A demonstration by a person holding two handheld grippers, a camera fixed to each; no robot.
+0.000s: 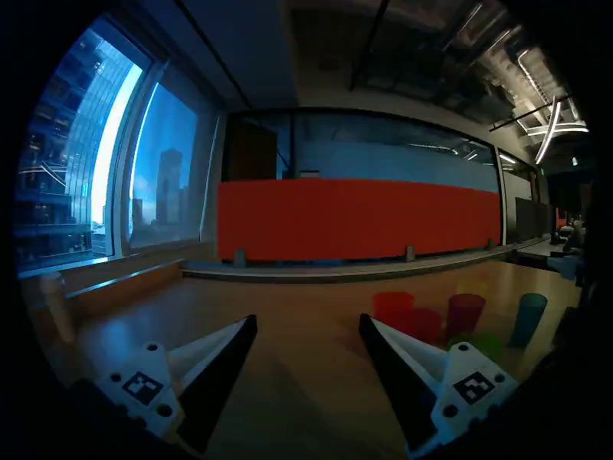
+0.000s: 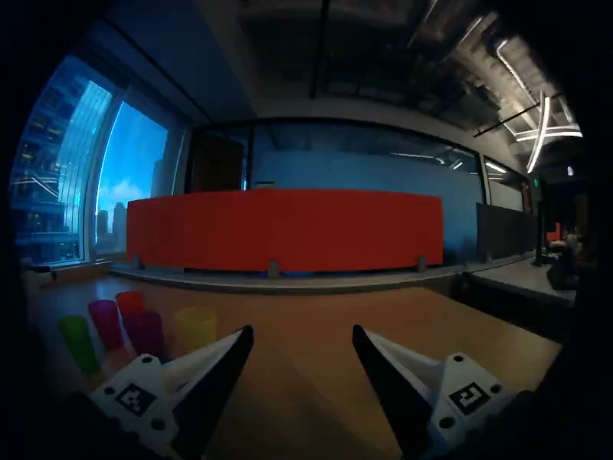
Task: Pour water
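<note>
Low and level over a wooden worktop: the left gripper, pointed straight ahead toward a long red partition, fingers spread wide and grasping nothing. Ahead, beyond its right finger, upright on the worktop in a loose cluster: a red cup, a second red cup close beside it, a dark pink cup, a green cup partly hidden behind the finger, and a teal cup at the far right of the group. All apart from the gripper, none touched.

In the right gripper view, a matching pose for the right gripper: low, level, aimed at the partition, likewise released, bare wood between its fingers. To the left of its left finger, the cups from the other side: a yellow cup nearest the fingertip, a purple cup just beside it, others in green, pink and red farther left. No contact here either.

Behind, the partition along the far edge of the worktop. At left, tall windows onto towers and blue sky. Overhead, strip lights on a dark ceiling.
</note>
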